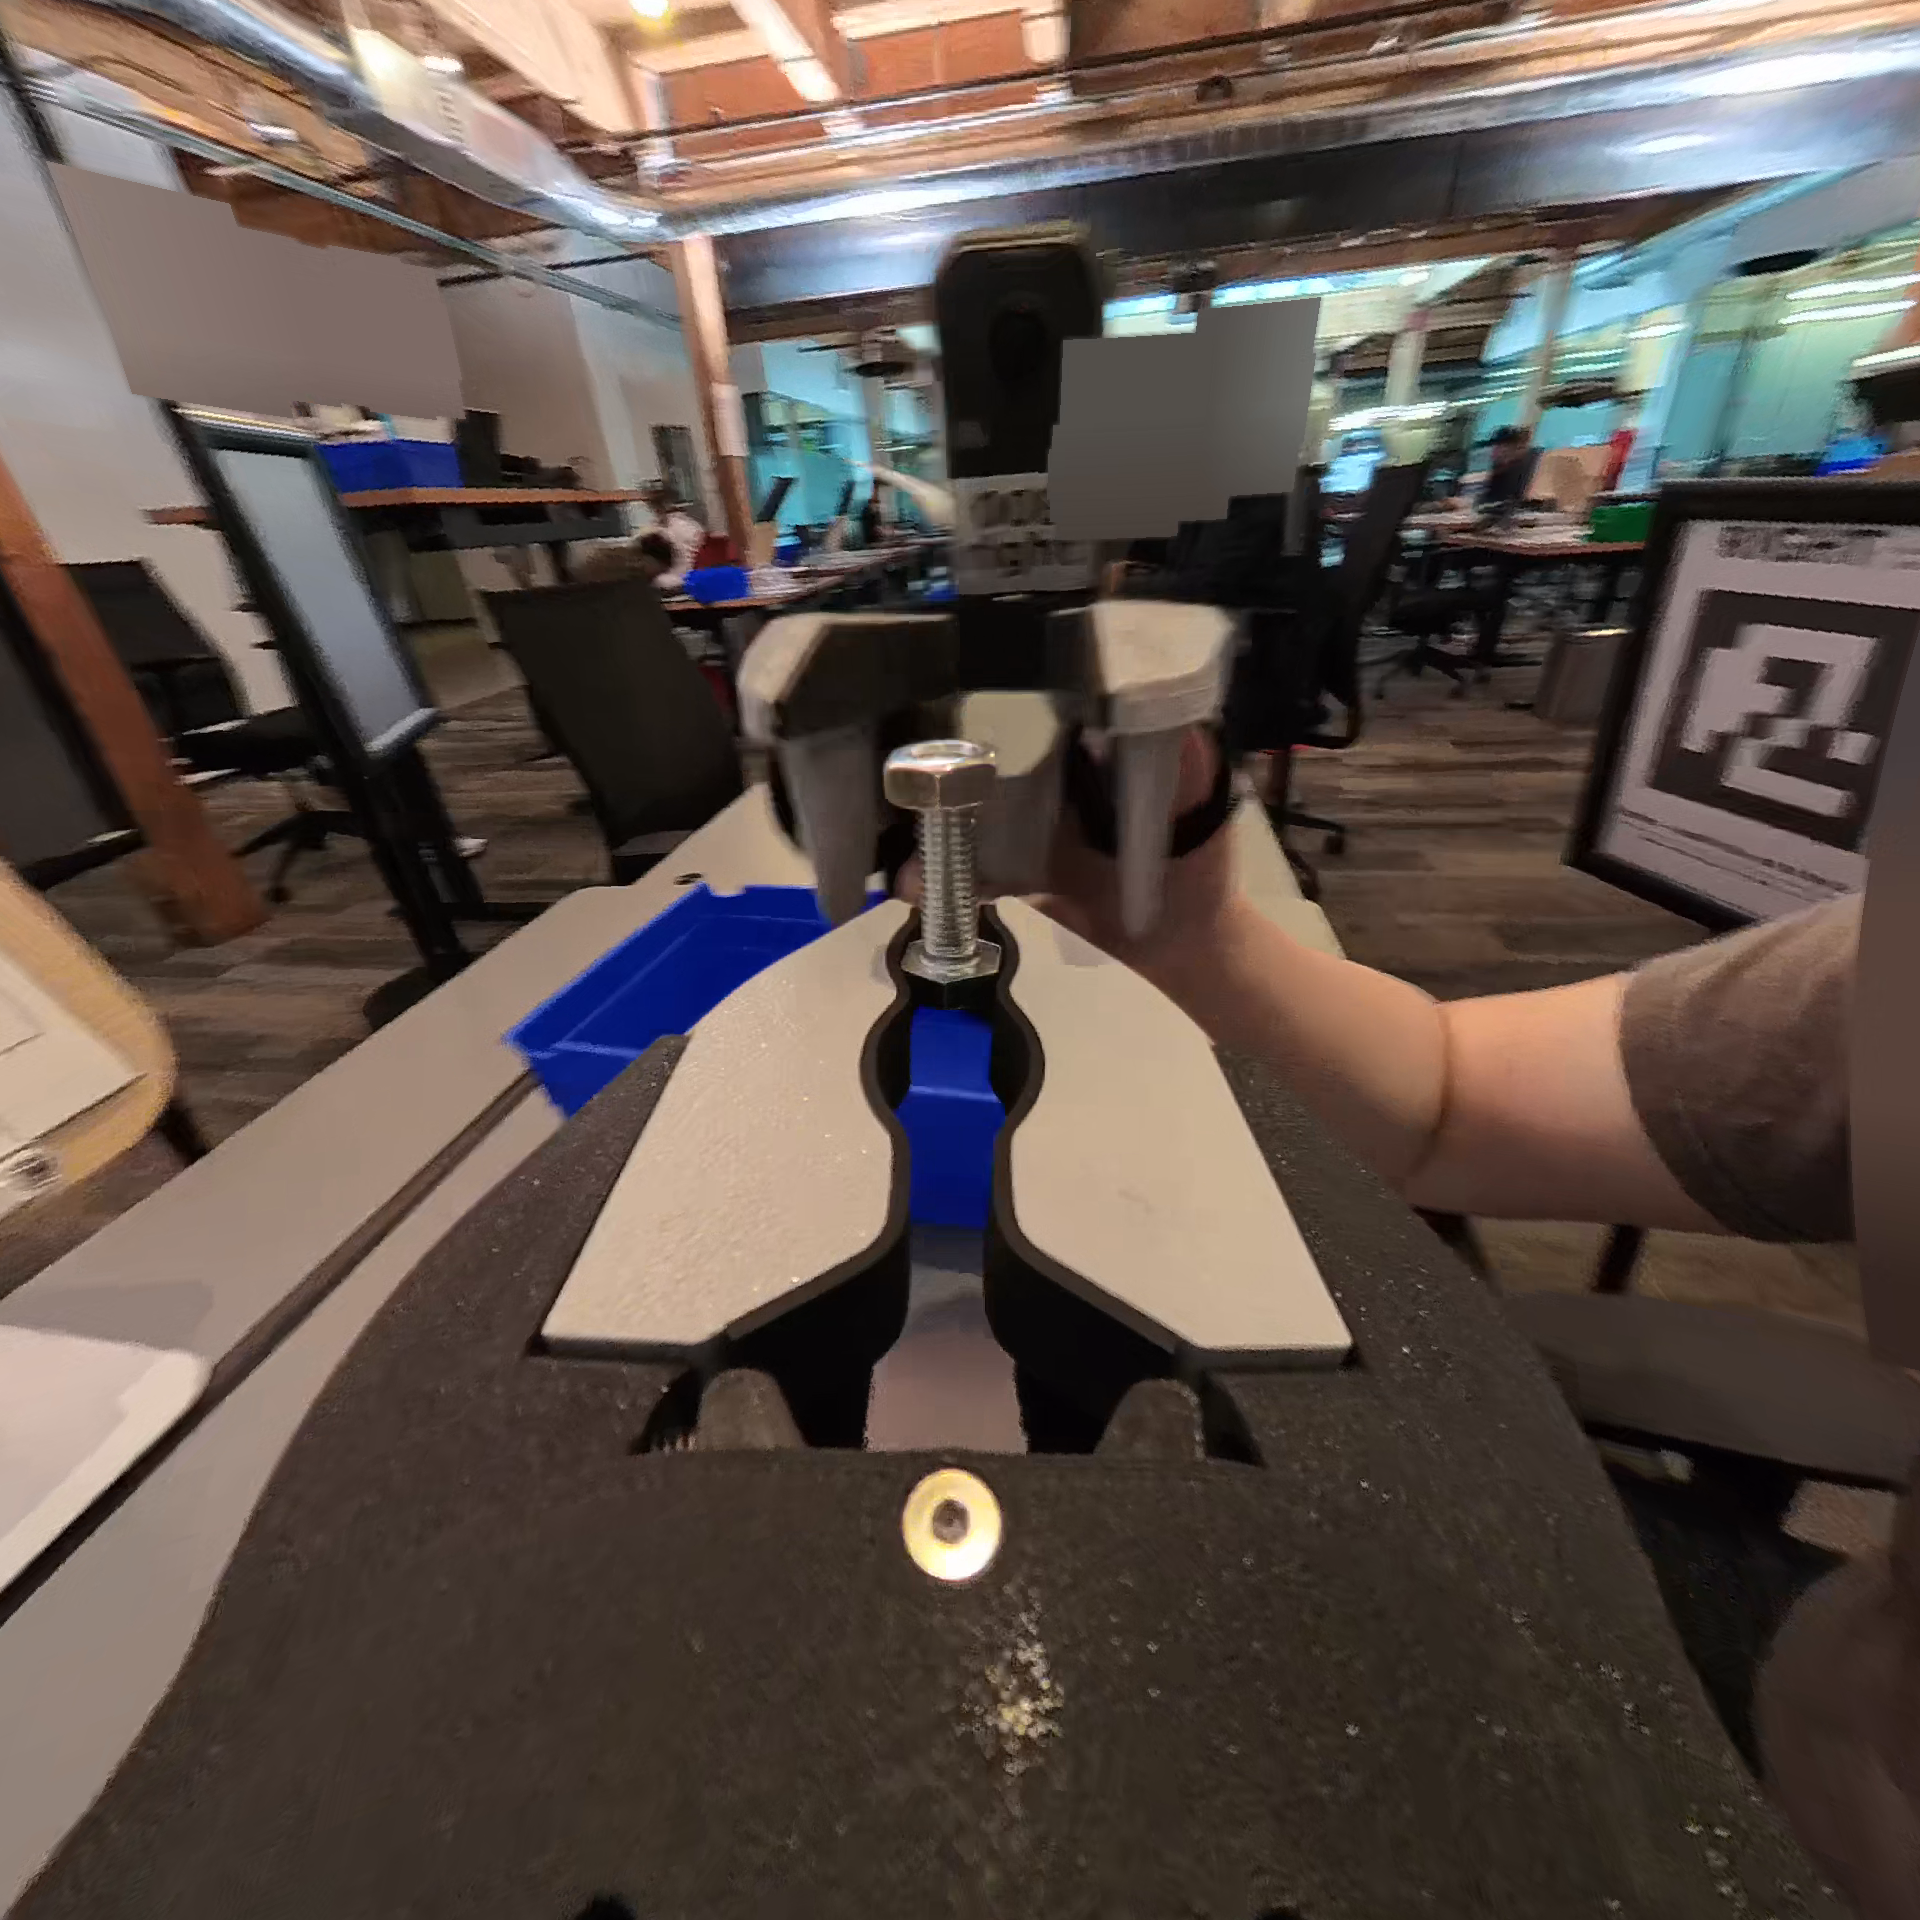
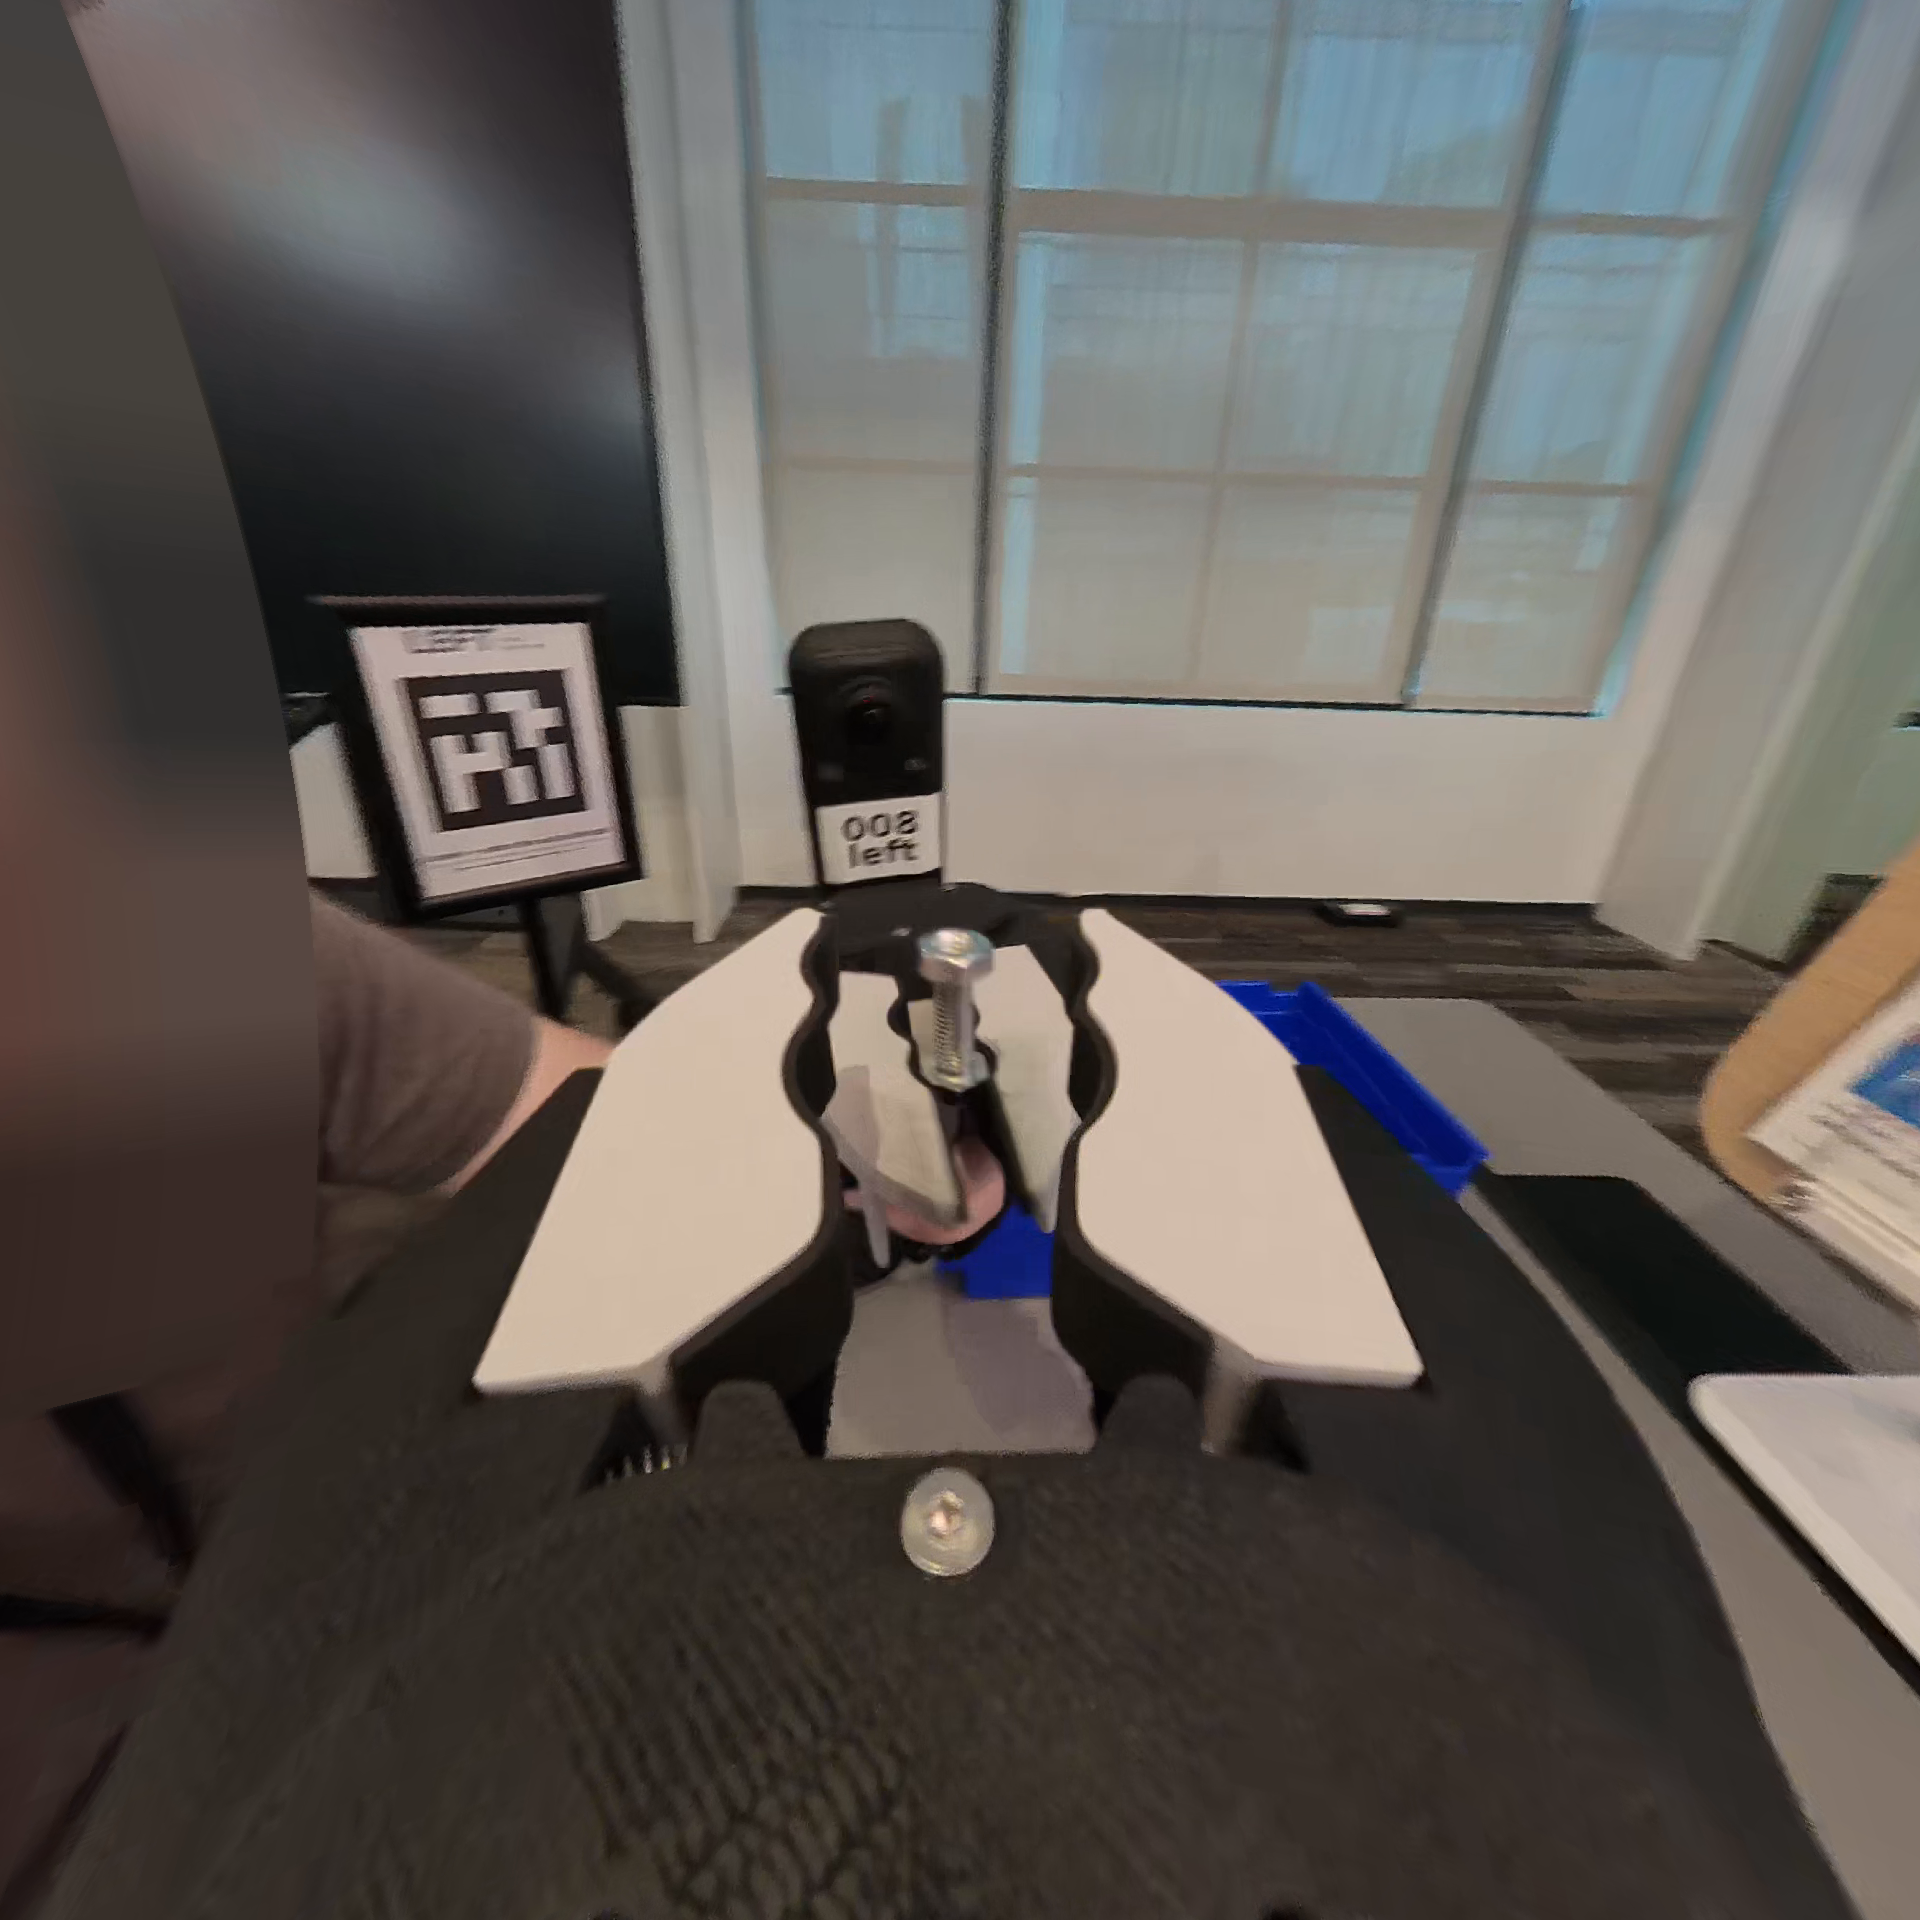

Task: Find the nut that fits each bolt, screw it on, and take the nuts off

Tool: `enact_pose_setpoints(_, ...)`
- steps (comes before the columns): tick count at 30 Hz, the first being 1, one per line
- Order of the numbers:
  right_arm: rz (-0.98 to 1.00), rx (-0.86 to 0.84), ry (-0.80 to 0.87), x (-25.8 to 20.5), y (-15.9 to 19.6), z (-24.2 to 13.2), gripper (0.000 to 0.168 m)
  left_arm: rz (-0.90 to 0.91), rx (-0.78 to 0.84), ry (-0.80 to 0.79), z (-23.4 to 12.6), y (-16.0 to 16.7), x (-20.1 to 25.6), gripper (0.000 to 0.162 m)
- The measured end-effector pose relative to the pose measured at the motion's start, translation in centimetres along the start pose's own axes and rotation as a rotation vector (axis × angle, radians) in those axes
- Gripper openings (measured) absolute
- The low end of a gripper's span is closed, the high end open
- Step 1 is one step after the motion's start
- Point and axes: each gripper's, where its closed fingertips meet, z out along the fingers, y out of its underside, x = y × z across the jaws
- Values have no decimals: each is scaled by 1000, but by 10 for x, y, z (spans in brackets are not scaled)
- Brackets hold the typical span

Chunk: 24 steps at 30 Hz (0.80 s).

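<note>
- Above the table (image 1: pixel 312 1174), the left tool (image 1: pixel 948 961) pinched the nut (image 1: pixel 951 964), bolt (image 1: pixel 940 831) upright.
- Right tool (image 2: pixel 951 961) stood spread, seemingly untouching; it should grip the head squarely.

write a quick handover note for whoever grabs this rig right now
Left tongs: shut on the nut at the low end of the bolt, which stands upright, head on top.
Right tongs: open, fingers either side of the bolt, not gripping it.
Blue bin sits on the grey table just beyond and below the tongs.
Done: a nut is on the bolt's thread, near the tip.
Left: grip the bolt with the right tongs and turn; whether it is going on or coming off cannot be told. Other bolts and nuts are not in view.
</note>
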Motion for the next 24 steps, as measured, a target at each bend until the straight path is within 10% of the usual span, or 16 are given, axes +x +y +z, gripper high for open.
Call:
enact_pose_setpoints(8, -111, -3, 486, 31, 7, 7, 35, 41, -26, -291, -9, 8, -40, 10)
enact_pose_setpoints(24, -58, -24, 468, 35, 20, 10, 16, 59, -62, -314, -7, 14, -42, 10)
